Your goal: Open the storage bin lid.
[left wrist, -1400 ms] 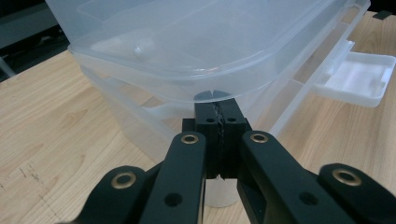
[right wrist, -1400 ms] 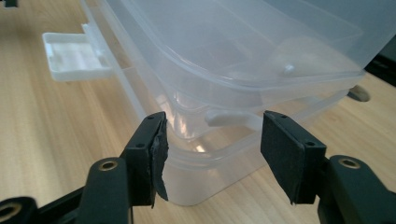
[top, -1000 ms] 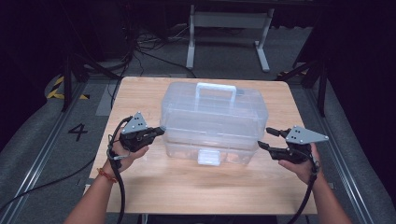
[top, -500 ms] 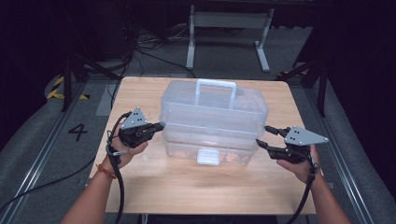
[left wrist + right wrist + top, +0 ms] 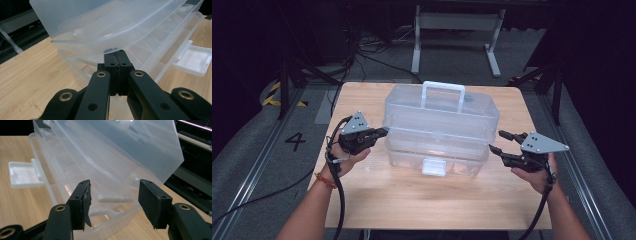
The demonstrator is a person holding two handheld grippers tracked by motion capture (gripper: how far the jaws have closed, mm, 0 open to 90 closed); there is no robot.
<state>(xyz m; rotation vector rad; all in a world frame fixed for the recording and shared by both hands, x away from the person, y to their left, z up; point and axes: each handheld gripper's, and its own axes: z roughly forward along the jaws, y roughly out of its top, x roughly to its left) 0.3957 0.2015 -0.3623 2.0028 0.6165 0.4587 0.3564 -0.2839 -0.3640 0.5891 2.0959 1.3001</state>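
A clear plastic box (image 5: 439, 150) with a white handle (image 5: 443, 92) stands mid-table. Its lid (image 5: 442, 107) is tilted up at the front, and its front latch (image 5: 434, 167) hangs loose. My left gripper (image 5: 384, 132) is shut with nothing between the jaws. Its tip (image 5: 117, 53) sits under the lid's rim (image 5: 105, 42) at the box's left end. My right gripper (image 5: 496, 141) is open just off the box's right end. In the right gripper view the jaws (image 5: 113, 192) stand either side of the box's corner without touching it, beneath the raised lid (image 5: 120, 150).
The wooden table (image 5: 412, 200) has bare surface in front of the box and at both sides. Behind the table a metal stand (image 5: 457, 20) rests on the dark floor with cables around it. A floor mark "4" (image 5: 295, 141) lies to the left.
The lid's front edge has lifted off the lower box, with the left gripper's tip rising beneath its left rim. The right gripper has barely moved.
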